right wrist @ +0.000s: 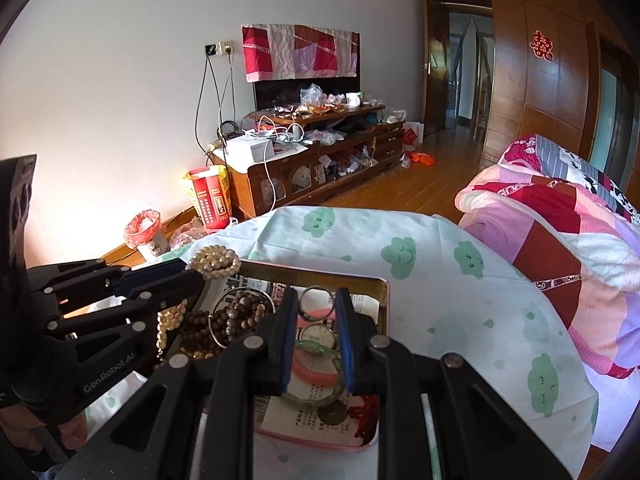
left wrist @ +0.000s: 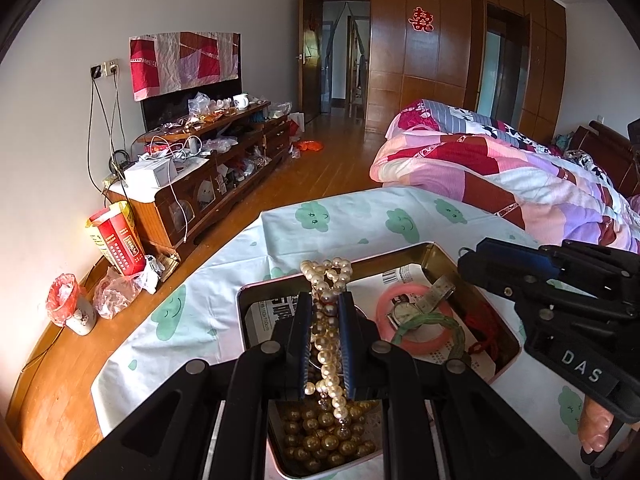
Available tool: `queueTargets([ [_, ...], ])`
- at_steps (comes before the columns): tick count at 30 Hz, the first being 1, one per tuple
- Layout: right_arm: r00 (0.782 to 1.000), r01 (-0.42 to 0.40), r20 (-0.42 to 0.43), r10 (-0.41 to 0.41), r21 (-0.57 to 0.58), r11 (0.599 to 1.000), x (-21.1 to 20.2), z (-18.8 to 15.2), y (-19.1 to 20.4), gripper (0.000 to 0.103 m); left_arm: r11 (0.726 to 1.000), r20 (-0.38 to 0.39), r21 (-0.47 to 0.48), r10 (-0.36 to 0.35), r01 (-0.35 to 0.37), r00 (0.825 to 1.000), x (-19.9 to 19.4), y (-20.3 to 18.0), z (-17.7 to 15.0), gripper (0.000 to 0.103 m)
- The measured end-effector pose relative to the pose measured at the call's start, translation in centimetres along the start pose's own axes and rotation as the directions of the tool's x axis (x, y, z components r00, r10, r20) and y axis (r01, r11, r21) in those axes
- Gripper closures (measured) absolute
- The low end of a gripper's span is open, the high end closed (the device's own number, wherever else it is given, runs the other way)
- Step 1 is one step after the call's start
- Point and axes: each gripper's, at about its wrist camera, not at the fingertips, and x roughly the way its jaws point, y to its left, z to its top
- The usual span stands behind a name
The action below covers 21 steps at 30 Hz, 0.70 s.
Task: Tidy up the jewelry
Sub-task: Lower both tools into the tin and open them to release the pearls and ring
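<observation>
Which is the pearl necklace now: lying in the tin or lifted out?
Partly lifted: the left claw grips the pearl necklace, its lower strands trailing into the tin.

A cloud-print sheet covers the worktop. A patchwork quilt lies on the bed. A cluttered wooden TV cabinet stands against the wall, with a red carton beside it.

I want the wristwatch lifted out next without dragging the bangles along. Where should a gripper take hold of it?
Grip the wristwatch by its metal strap, which sticks up towards the tin's far rim, coming from above. The round case lies flat on the pink bangle, and the green bangle overlaps it, so pinching the case would likely catch both.
</observation>
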Motion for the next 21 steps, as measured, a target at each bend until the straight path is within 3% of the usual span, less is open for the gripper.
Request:
queueTargets([
  [21,0.999,0.006,-0.037,-0.006,-0.002,1.000,2.0,-0.5,0.2,0.081,1.000,-0.021,0.001,0.006,-0.006,1.000,1.1,0.2,-0.4,0.091],
])
